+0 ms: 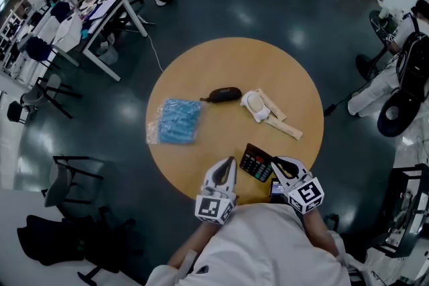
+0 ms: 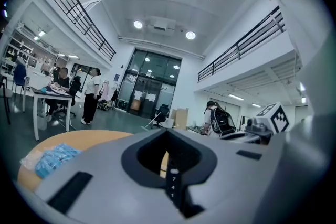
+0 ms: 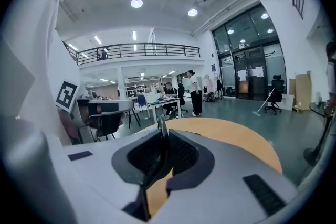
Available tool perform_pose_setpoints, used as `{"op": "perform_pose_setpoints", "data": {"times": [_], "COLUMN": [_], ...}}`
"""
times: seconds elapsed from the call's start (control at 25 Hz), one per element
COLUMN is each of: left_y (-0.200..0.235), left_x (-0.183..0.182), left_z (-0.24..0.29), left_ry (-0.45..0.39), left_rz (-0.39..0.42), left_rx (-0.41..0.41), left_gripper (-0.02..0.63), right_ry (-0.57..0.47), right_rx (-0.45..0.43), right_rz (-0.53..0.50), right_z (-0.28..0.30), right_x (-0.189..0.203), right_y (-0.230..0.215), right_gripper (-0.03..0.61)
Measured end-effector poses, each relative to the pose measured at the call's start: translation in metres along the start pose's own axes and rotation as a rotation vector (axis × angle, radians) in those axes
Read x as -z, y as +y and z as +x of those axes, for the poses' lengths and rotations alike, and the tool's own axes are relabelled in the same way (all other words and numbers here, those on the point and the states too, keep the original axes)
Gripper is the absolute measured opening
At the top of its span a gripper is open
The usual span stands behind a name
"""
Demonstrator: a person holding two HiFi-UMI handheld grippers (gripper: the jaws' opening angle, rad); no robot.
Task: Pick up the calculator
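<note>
The calculator, black with coloured keys, is lifted over the near edge of the round wooden table. My right gripper is shut on its right side. In the right gripper view the calculator shows as a thin dark edge clamped between the jaws of the right gripper. My left gripper is level just left of the calculator, its fingers drawn to a point. In the left gripper view the left gripper has its jaws together, with a thin dark strip bearing small digits low in the seam.
On the table lie a blue plastic bag, a black pouch and a white device with a beige strap. A desk with people stands far left, a black chair near left, and a person with a backpack at right.
</note>
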State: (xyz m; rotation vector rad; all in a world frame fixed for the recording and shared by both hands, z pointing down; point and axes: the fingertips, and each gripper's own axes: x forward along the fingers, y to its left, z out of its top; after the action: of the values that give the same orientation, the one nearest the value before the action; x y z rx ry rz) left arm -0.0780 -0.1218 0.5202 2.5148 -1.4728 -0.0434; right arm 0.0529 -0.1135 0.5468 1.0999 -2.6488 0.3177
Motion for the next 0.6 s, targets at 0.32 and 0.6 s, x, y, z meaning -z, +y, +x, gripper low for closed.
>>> {"op": "perform_pose_setpoints", "data": {"times": [0.32,0.6], "left_y": [-0.004,-0.005], "left_x": [-0.002,-0.001], "left_z": [0.000,0.004], "left_ry": [-0.006,0.000], "left_rz": [0.002,-0.001], "left_rx": [0.008,0.018], "left_gripper": [0.006,0.006], "right_ry": [-0.033,-0.043], "right_rx": [-0.006,0.001], "right_rz": [-0.004,-0.008], "right_z": [-0.003,-0.005], "right_x": [-0.011,-0.015], "right_y": [0.001,-0.003], "right_gripper": [0.054,0.054]}}
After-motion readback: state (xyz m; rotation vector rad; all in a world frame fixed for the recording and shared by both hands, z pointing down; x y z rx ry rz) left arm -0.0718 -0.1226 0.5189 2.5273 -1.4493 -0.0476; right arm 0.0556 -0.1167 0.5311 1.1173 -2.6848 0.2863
